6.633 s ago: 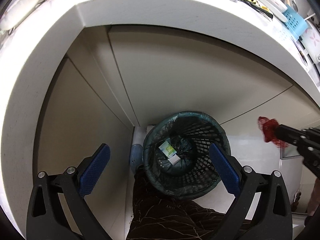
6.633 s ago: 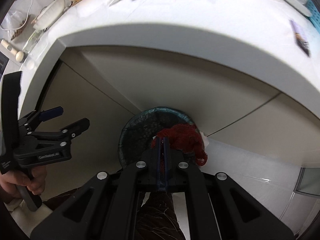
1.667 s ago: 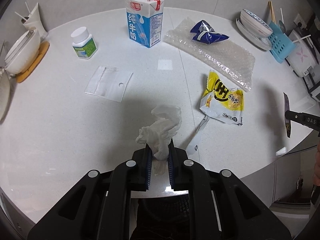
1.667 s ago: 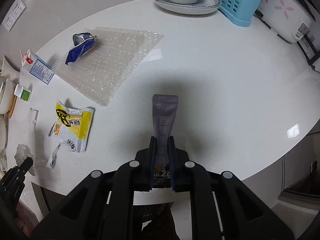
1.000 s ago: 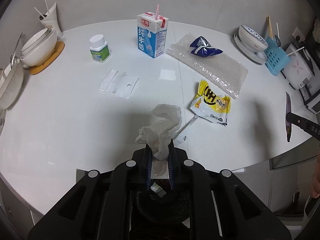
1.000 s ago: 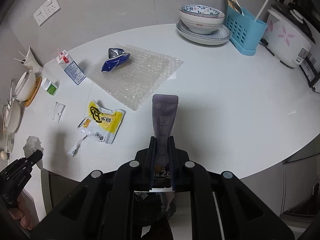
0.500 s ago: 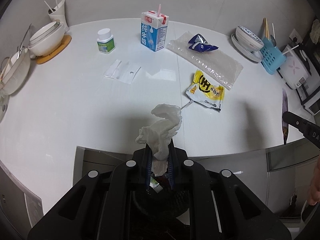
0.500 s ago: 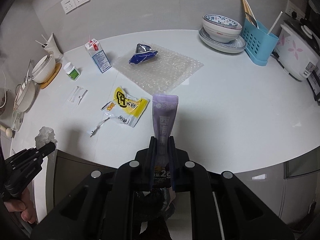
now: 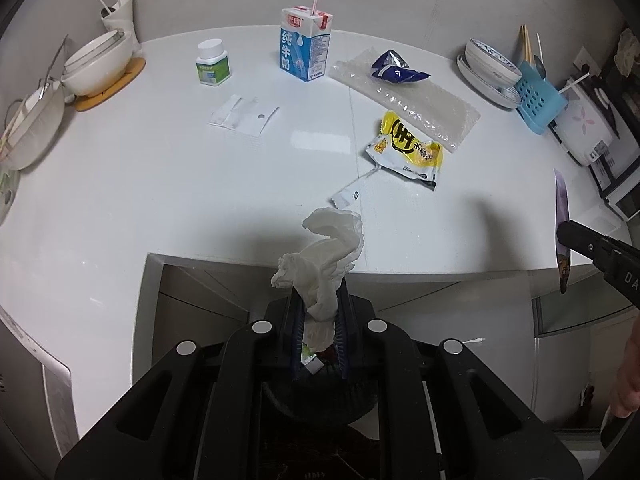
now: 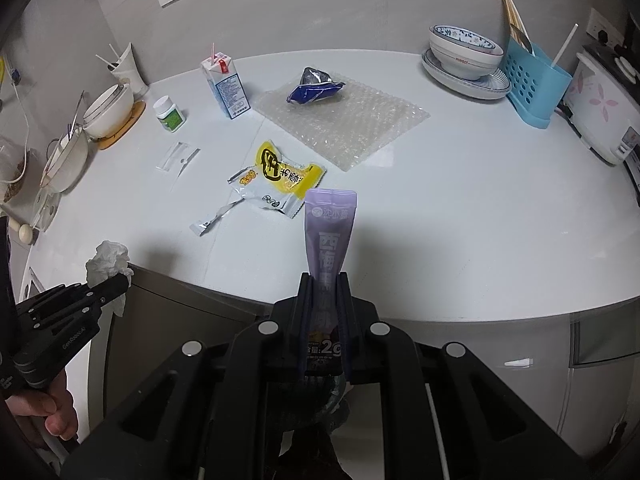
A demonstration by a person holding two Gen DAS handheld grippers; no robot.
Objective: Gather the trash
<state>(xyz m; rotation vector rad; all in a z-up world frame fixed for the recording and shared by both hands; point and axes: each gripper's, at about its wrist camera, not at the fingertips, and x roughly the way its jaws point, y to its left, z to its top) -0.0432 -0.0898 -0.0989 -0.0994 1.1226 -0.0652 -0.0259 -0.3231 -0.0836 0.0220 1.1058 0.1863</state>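
**Both hands loaded, off the counter**

The left gripper (image 9: 319, 312) is clamped on a crumpled tissue (image 9: 324, 258), the right gripper (image 10: 323, 300) on a purple sachet (image 10: 329, 232), both held beyond the counter (image 9: 160, 184) edge, likely for binning. A yellow wrapper (image 9: 408, 150) remains there.

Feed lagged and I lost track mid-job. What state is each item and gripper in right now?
Left gripper: shut on tissue.
Tissue: crumpled, held off the table.
Right gripper: shut on purple sachet.
Purple sachet: upright between the fingers.
Milk carton: upright, straw in.
Pill bottle: upright, capped.
Yellow wrapper: flat on table, torn open.
Blue wrapper: crumpled on bubble wrap.
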